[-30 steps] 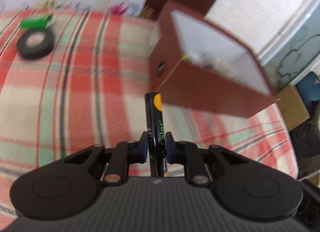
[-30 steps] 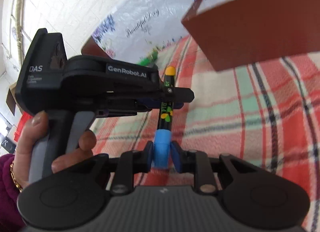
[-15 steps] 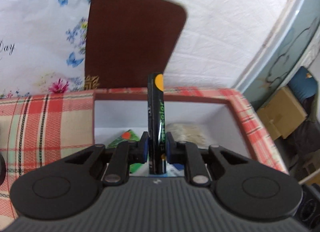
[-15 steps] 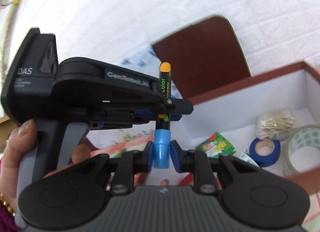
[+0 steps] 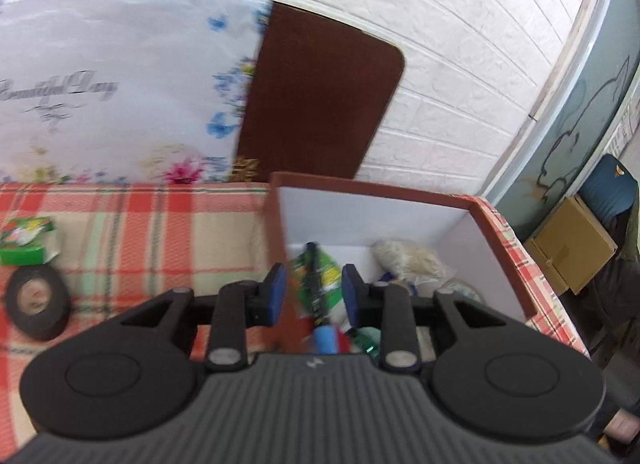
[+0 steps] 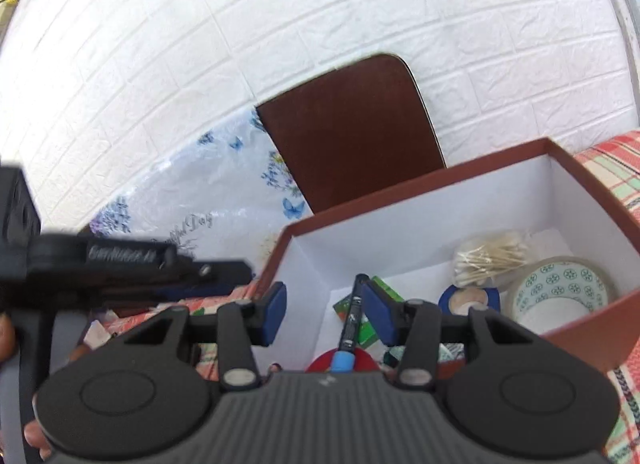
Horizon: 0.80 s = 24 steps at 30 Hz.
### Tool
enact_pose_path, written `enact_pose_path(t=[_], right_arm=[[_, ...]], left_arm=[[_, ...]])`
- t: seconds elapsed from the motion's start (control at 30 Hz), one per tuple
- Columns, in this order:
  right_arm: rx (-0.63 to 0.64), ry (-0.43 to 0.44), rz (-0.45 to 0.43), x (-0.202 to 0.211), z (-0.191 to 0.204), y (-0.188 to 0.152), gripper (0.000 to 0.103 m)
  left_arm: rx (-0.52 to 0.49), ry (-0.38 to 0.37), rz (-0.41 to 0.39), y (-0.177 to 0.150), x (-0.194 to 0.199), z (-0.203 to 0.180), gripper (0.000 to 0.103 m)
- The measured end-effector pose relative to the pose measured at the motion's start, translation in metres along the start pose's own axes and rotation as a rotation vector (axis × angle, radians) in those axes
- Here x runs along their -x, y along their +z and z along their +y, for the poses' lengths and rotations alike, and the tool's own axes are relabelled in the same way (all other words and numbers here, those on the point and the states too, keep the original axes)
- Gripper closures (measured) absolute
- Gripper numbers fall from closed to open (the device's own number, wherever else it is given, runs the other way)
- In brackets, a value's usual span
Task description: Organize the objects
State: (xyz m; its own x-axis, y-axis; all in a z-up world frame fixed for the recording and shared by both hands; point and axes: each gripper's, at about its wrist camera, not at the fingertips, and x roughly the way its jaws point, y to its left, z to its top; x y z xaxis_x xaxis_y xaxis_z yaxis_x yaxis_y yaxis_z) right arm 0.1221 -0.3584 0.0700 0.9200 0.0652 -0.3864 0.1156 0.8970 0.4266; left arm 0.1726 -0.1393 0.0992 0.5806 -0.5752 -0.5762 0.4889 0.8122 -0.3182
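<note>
A brown box with a white inside (image 5: 400,216) (image 6: 440,200) stands on the checked cloth. The black marker with a blue cap (image 6: 349,324) lies loose inside it, over a green packet (image 6: 384,292); it also shows in the left wrist view (image 5: 316,292). My left gripper (image 5: 314,294) is open and empty, its fingers astride the box's left wall. My right gripper (image 6: 326,310) is open and empty just above the box. The left gripper's body (image 6: 120,268) shows at the left of the right wrist view.
In the box lie cotton swabs (image 6: 492,256), a blue tape roll (image 6: 470,298), a clear patterned tape roll (image 6: 560,292) and a red round thing (image 6: 320,364). On the cloth lie a black tape roll (image 5: 36,302) and a green packet (image 5: 28,240). A brown lid (image 5: 320,96) leans on the wall.
Both grippers have opened and let go of the marker, which now lies in the box. The left gripper has shifted left, onto the box's left wall.
</note>
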Motion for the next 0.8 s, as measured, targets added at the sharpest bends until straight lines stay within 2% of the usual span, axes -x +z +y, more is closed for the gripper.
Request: enact_pose_path(t=[0.1,0.2,0.27,0.37,0.43,0.47,0.57,0.63,0.73,0.8], right_arm=[[0.126,0.051,-0.031,0.021,0.030,-0.005,0.058],[0.286,0.132,-0.001,0.020,0.077,-0.019,0.057],[0.365,0.166,0.046,0.004,0.109,-0.035,0.052],[0.431,0.188,0.136,-0.036,0.150,-0.061,0.049],[0.439,0.204,0.186,-0.066,0.171,-0.077,0.045],[0.441,0.194,0.212,-0.086,0.178,-0.083,0.046],[0.385,0.161,0.268,-0.139,0.185,-0.089,0.049],[0.380,0.134,0.288,-0.169,0.186,-0.089,0.049],[0.421,0.093,0.335,-0.207,0.195,-0.091,0.054],[0.444,0.085,0.381,-0.230,0.200,-0.093,0.063]], left_arm=[[0.018,0.085,-0.019,-0.031,0.026,0.044,0.068],[0.055,0.260,-0.018,-0.063,0.044,0.107,0.067],[0.101,0.382,-0.035,-0.079,0.053,0.153,0.065],[0.192,0.483,-0.067,-0.099,0.065,0.211,0.065],[0.245,0.508,-0.075,-0.112,0.067,0.237,0.065],[0.251,0.491,-0.105,-0.118,0.071,0.244,0.065],[0.167,0.482,-0.193,-0.136,0.071,0.239,0.062],[0.116,0.490,-0.198,-0.135,0.064,0.232,0.053],[0.109,0.471,-0.211,-0.135,0.061,0.233,0.050],[0.149,0.437,-0.231,-0.138,0.068,0.240,0.050]])
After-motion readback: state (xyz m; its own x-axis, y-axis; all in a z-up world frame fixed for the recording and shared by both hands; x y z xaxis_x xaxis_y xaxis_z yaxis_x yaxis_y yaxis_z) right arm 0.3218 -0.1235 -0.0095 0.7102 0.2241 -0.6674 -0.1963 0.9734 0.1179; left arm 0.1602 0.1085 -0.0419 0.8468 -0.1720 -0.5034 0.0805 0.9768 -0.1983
